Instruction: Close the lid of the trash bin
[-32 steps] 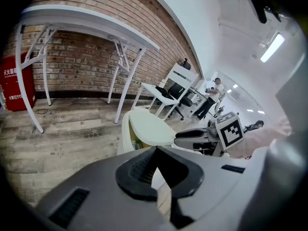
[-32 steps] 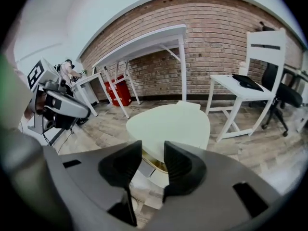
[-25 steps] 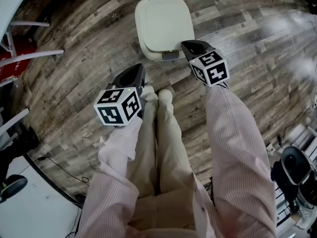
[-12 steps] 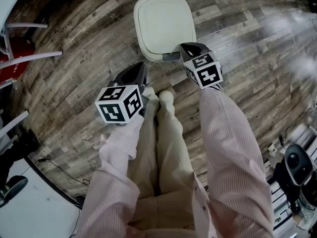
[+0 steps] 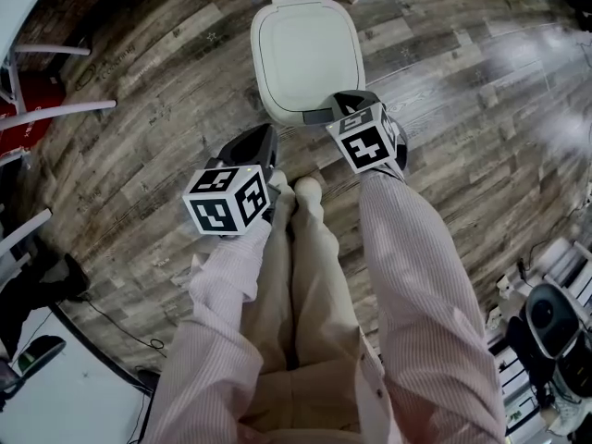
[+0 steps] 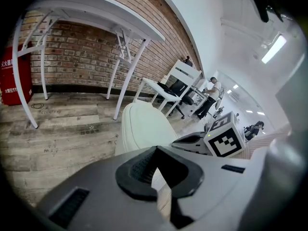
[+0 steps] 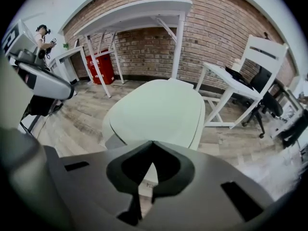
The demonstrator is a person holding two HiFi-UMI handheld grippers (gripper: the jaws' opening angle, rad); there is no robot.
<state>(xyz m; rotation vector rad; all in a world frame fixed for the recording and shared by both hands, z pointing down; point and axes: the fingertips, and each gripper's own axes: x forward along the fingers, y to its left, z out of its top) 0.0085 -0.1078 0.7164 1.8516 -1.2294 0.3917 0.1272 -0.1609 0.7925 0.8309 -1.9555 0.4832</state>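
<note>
The trash bin (image 5: 305,54) sits on the wood plank floor (image 5: 139,109), straight ahead of the person's shoes (image 5: 298,191), and its pale lid (image 7: 159,109) lies flat down on the body. At the front rim, by the small grey tab (image 5: 317,116), there's the right claw (image 5: 342,98), angled steeply down. Its jaws are pressed together with nothing between them. Whether the tips actually touch the rim, the views don't settle. The left claw (image 5: 263,132) hangs lower in the head view, off the bin's front left corner and clear of it. Its jaws are pinched together too, and empty. Behind the bin stand a white table (image 7: 139,11) and a brick wall (image 7: 216,37), with a red cabinet (image 7: 105,64) under the table and a white chair (image 7: 262,57) off to the right.
</note>
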